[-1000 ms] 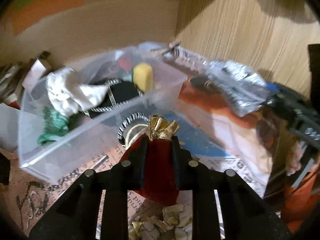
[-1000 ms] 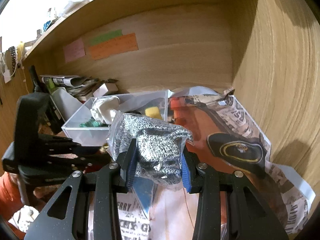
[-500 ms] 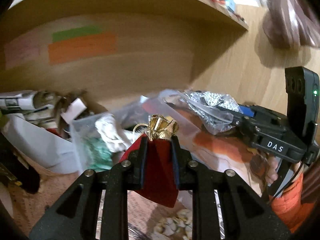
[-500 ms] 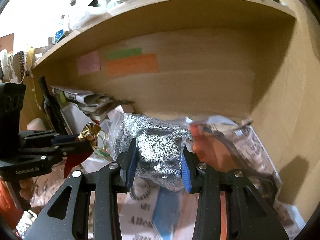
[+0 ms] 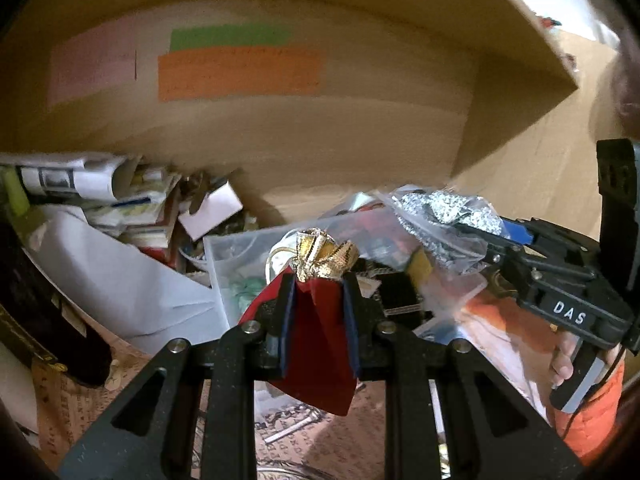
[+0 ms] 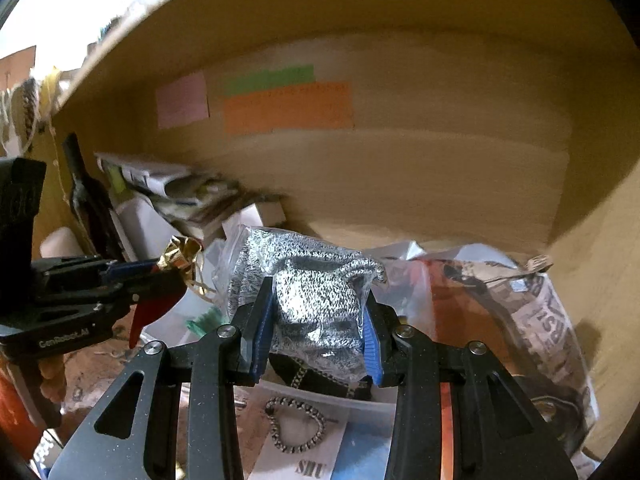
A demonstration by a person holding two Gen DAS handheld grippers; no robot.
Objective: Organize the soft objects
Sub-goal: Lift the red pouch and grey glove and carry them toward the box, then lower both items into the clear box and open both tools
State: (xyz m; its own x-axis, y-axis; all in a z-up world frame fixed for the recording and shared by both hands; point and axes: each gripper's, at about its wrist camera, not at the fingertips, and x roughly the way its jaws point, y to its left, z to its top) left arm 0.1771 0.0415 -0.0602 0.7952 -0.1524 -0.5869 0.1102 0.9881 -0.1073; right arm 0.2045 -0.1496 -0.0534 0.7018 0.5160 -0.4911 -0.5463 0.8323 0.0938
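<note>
1. Left wrist view: the left tongs [image 5: 318,300] were pinching one red velvet pouch [image 5: 320,344] just below its gathered gold neck [image 5: 324,258], with the body hanging down between the fingers. The pouch was held in the air in front of one clear plastic bin [image 5: 240,256] on the counter. Soft cloth, looked light and limp; the cinched neck seemed the firmest place to hold, and the velvet may slide if the grip slackens.

2. Same view: the right tongs [image 5: 468,236] came in from the right side, carrying one clear bag of grey knit [image 5: 444,212] above the far end of the bin. One hand [image 5: 568,356] showed at its handle.

3. Right wrist view: the right tongs [image 6: 316,328] were pressed onto the bag of grey knit [image 6: 316,296] across its bulging middle. The plastic film looked slippery and the contents compressible, so a grip on the thick middle seemed safer than one on a loose corner. The bag was held over the bin, whose near rim [image 6: 360,402] showed below.

4. Same view: the left tongs [image 6: 160,276] and pouch [image 6: 156,304] were at the left, apart from the bag. Three coloured paper notes [image 6: 288,112] were stuck to the back panel.
</note>
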